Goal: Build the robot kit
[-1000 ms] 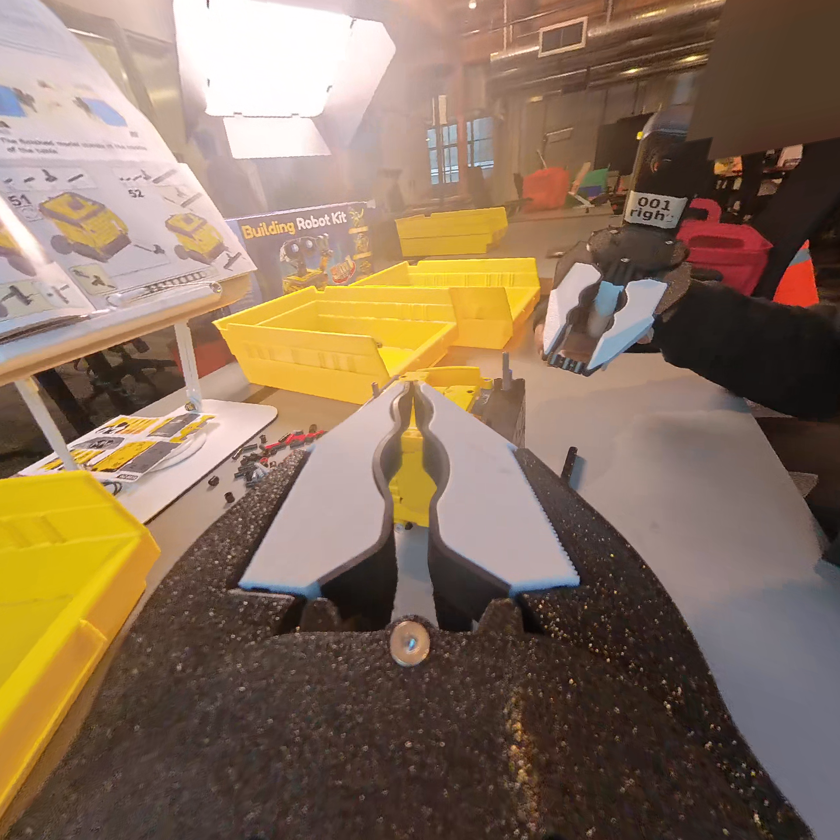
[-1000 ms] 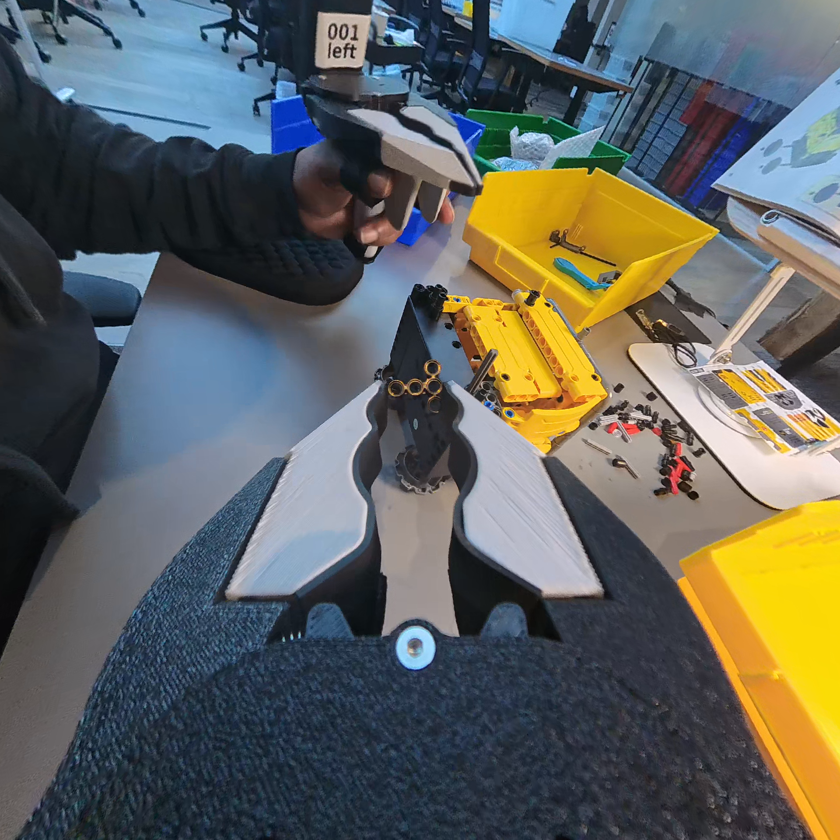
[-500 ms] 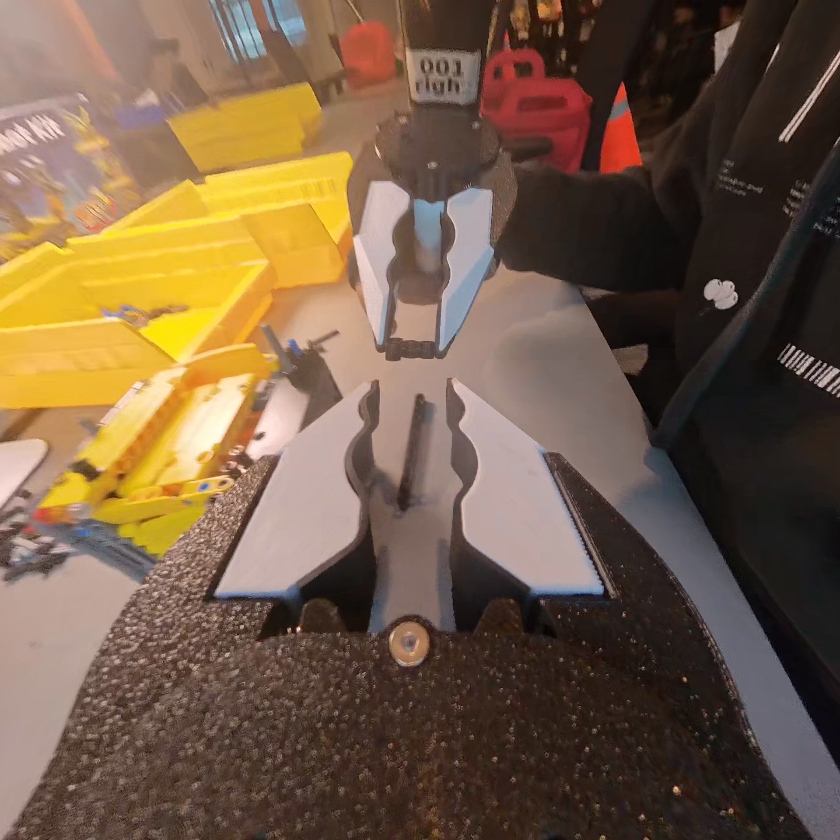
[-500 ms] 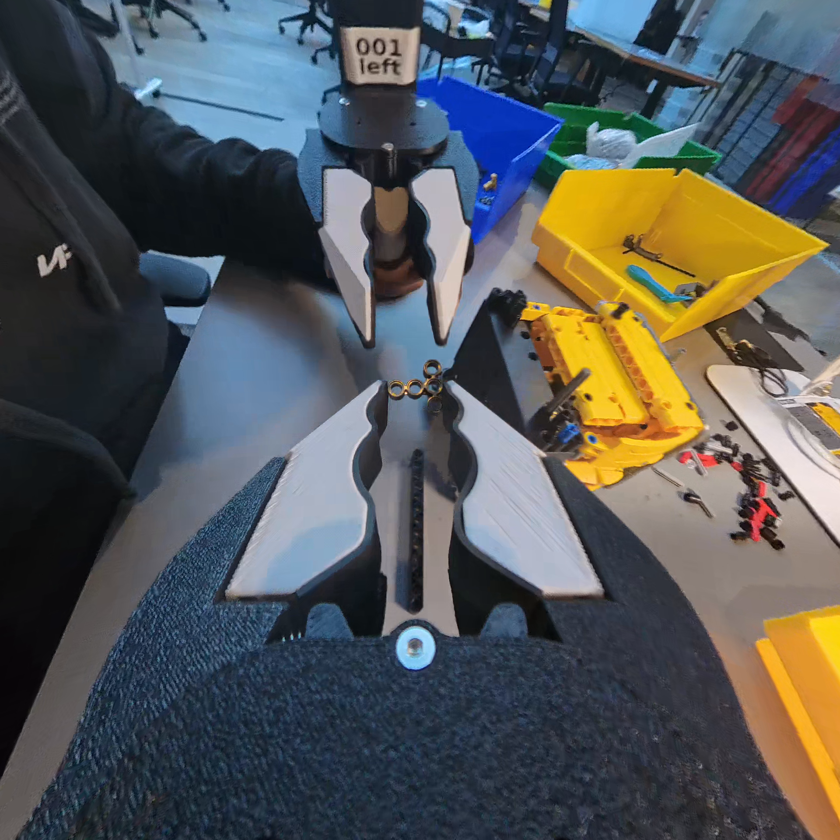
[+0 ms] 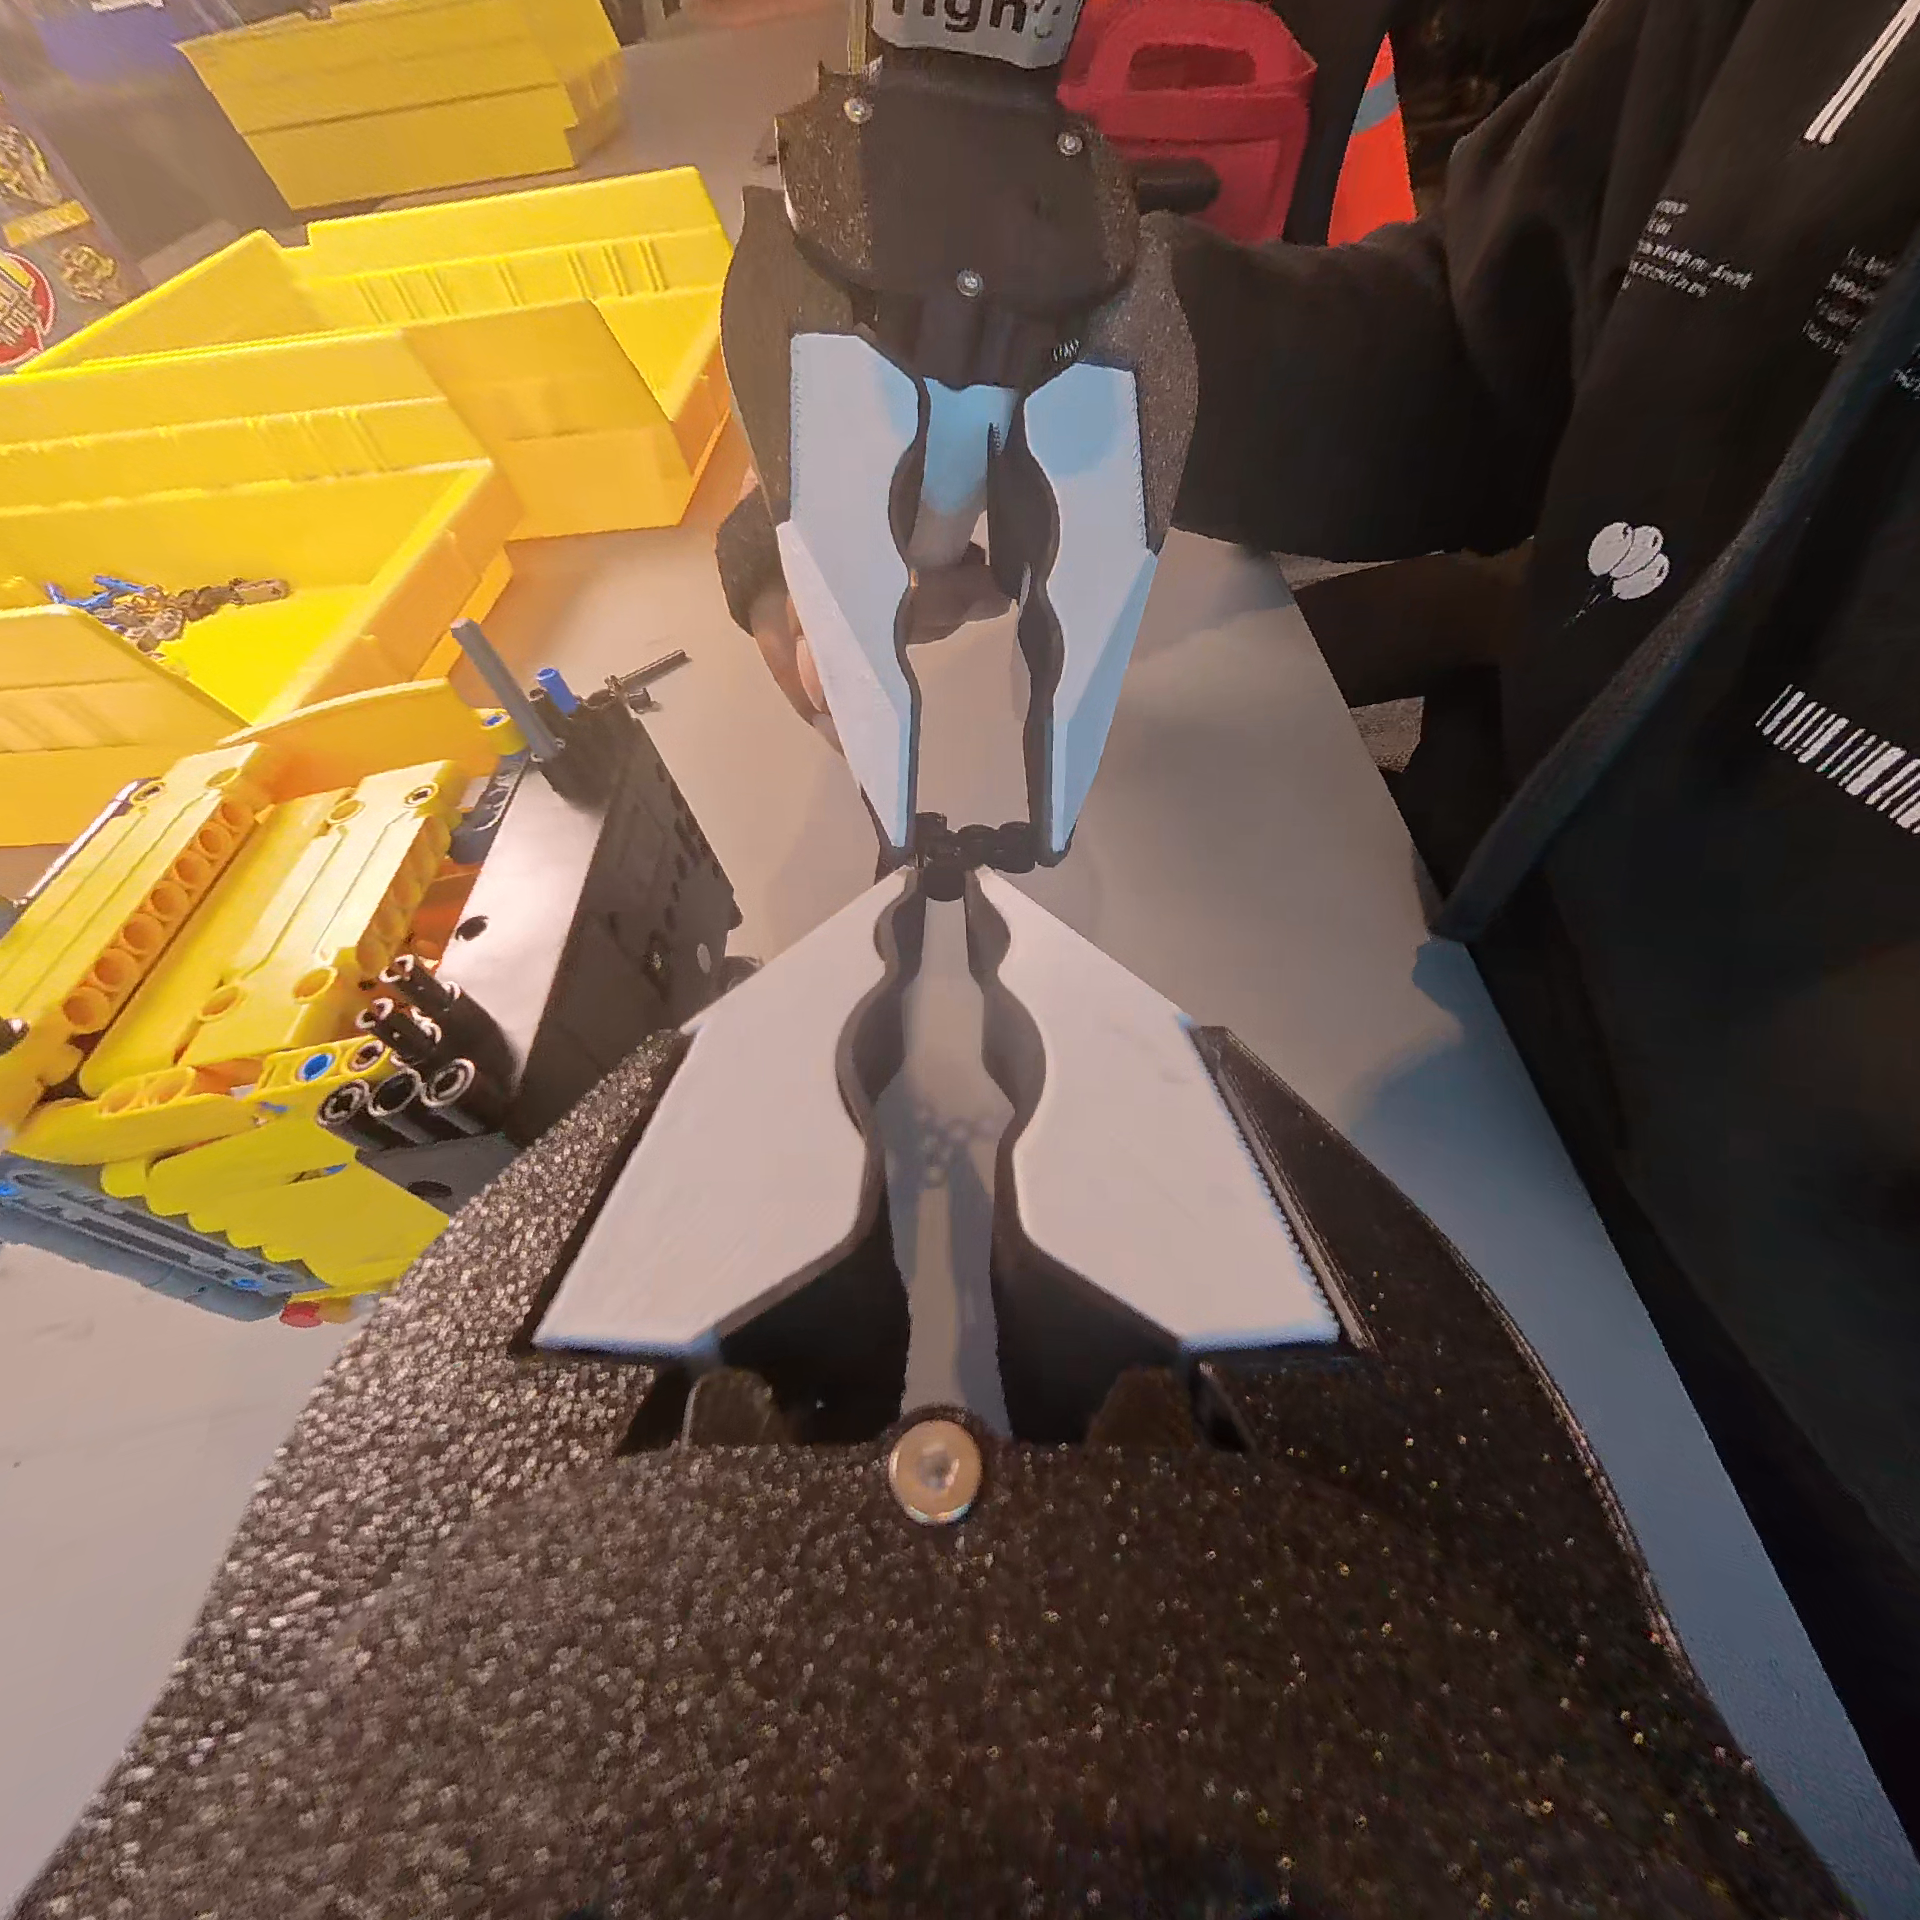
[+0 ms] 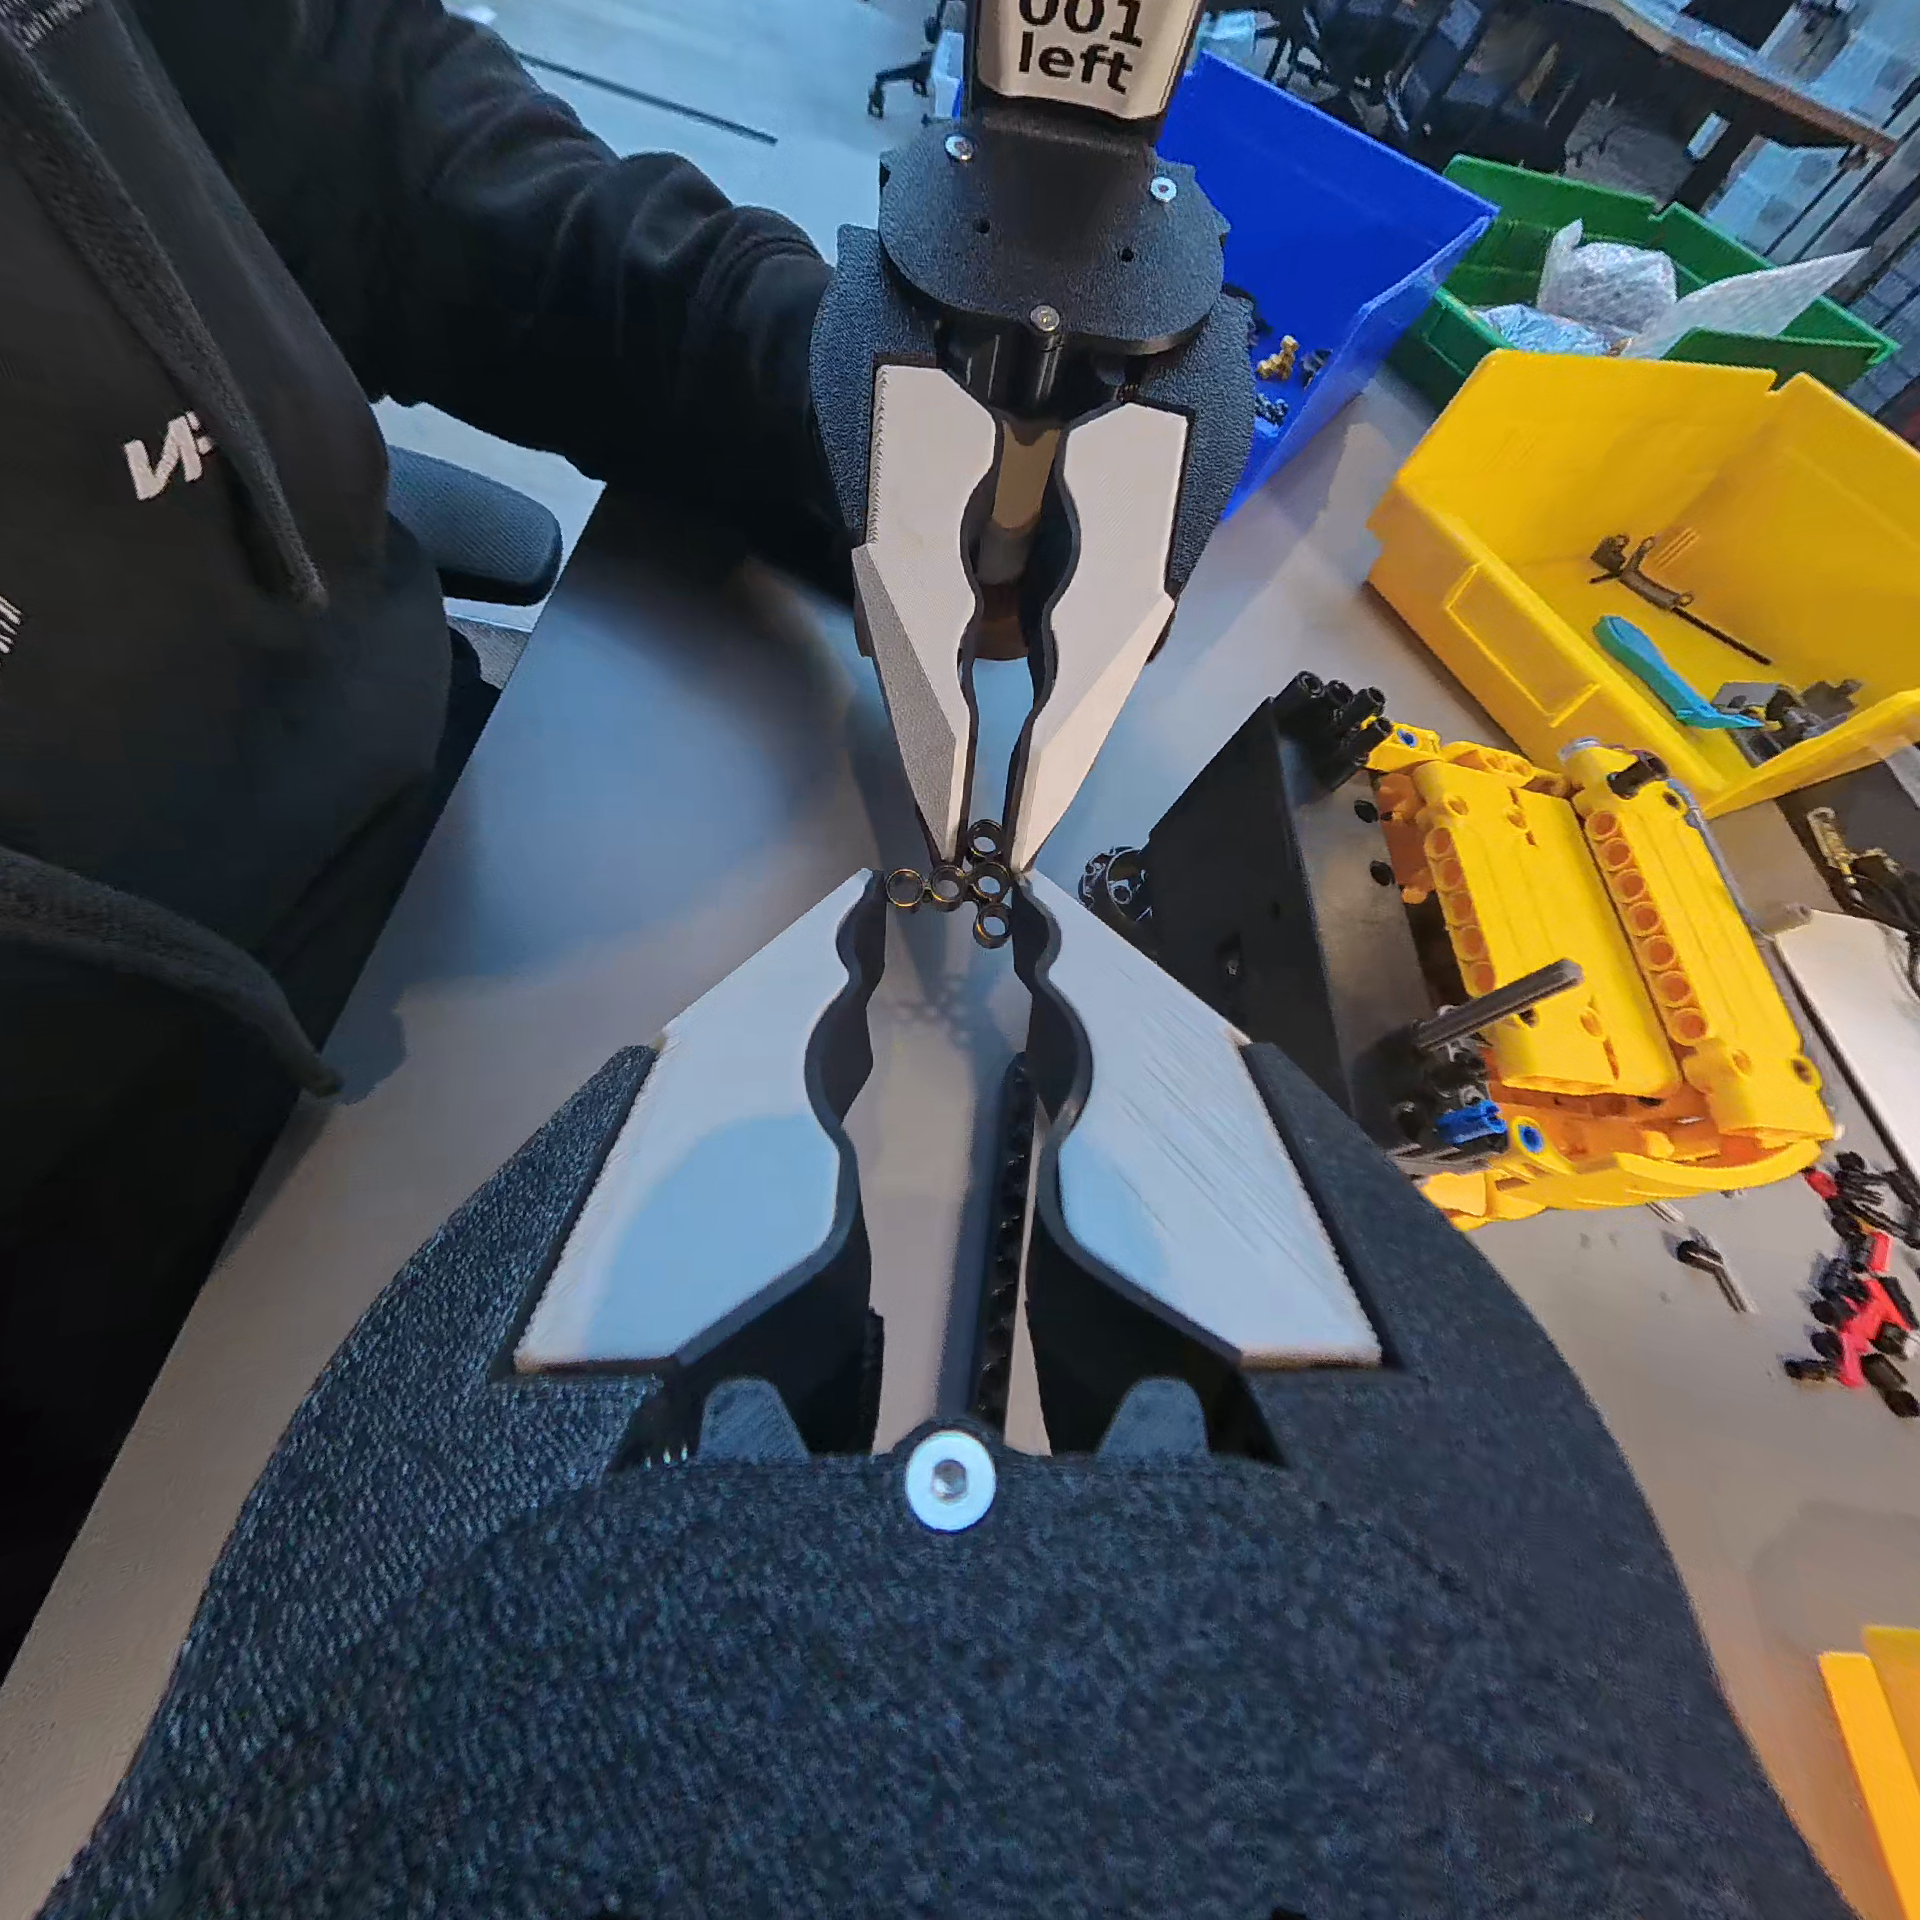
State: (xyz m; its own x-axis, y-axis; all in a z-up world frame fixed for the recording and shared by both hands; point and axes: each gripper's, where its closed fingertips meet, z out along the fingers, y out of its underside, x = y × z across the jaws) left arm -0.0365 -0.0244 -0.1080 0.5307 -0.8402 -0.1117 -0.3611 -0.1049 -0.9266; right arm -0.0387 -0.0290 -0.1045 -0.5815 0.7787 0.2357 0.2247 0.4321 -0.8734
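Both claws meet tip to tip at mid-frame over the grey table, sharing one small black cross-shaped connector

Largest first: a black-and-yellow brick model lies at centre right of the right wrist view, a yellow bin above it at upper right. Right gripper, jaws narrowly parted, pinches the connector's side arms; left gripper, jaws nearly closed, clasps its end arm. A black perforated beam lies on the table under the right gripper

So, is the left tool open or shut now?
Shut on the black ringed piece: in the right wrist view the left tool pinches one of its rings between its tips.
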